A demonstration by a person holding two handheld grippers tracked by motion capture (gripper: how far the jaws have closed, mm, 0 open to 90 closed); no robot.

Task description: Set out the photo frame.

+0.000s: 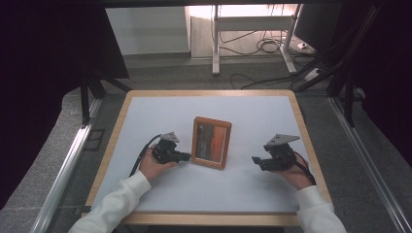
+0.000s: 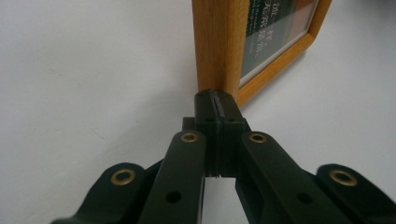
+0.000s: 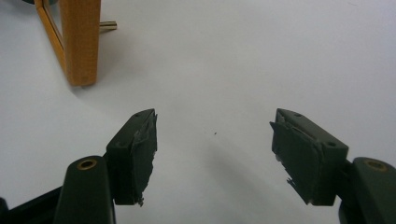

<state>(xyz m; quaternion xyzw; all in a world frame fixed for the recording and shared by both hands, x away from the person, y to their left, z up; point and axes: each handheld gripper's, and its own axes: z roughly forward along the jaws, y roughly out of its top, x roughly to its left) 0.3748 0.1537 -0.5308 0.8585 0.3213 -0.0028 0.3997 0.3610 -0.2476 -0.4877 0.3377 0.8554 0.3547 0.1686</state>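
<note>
In the high view my left tool (image 1: 185, 156) sits left of centre, clenched with nothing between its jaws, its tips just at the left edge of the picture frame (image 1: 211, 141), which stands mid-frame on the white bench (image 1: 145, 116) with its long axis upright. My right tool (image 1: 256, 161), lower right, is released with jaws wide, well apart from the frame; I judge the left hand the nearer one.

My left gripper (image 1: 186, 156) has its jaws pressed together, pads (image 2: 215, 109) meeting with no gap, tips pointing away from my left hand (image 1: 154, 166). My right gripper (image 1: 256, 161) has its jaws spread wide, nothing between them. Right hand (image 1: 297, 173) sits behind it; both forearms in white sleeves (image 1: 116, 204).
</note>
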